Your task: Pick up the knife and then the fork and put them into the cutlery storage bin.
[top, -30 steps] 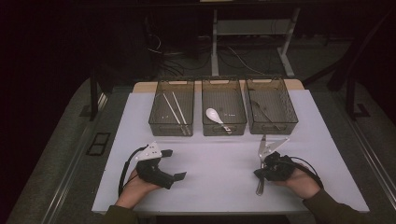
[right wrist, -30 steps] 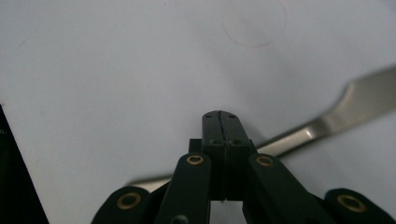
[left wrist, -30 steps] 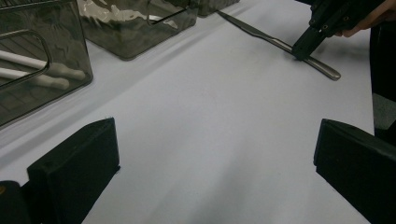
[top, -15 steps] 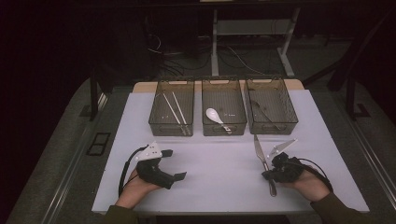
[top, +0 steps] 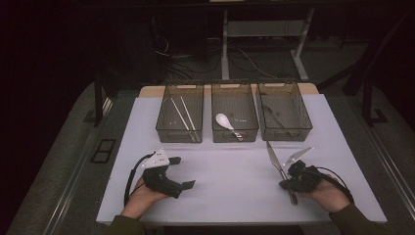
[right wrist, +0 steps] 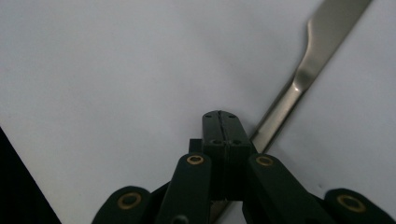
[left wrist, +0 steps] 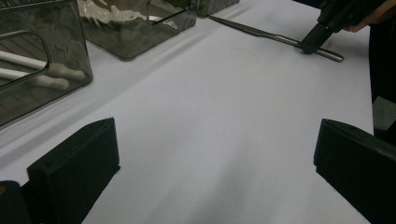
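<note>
While the right gripper (top: 289, 182) sat closed, jaws together over the knife (top: 280, 169), nothing looked pinched. Knife lay flat on the table (top: 230, 166) near the right bin (top: 285, 117). Stiff, thin, slippery steel; take it mid-handle.

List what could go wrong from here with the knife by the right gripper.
1. The right gripper has its jaws shut, pressing beside or on the knife, not clearly around it; a lift may leave the knife on the table.
2. The blade tip lies close to the right bin; a push could likely knock it against the wall.
</note>
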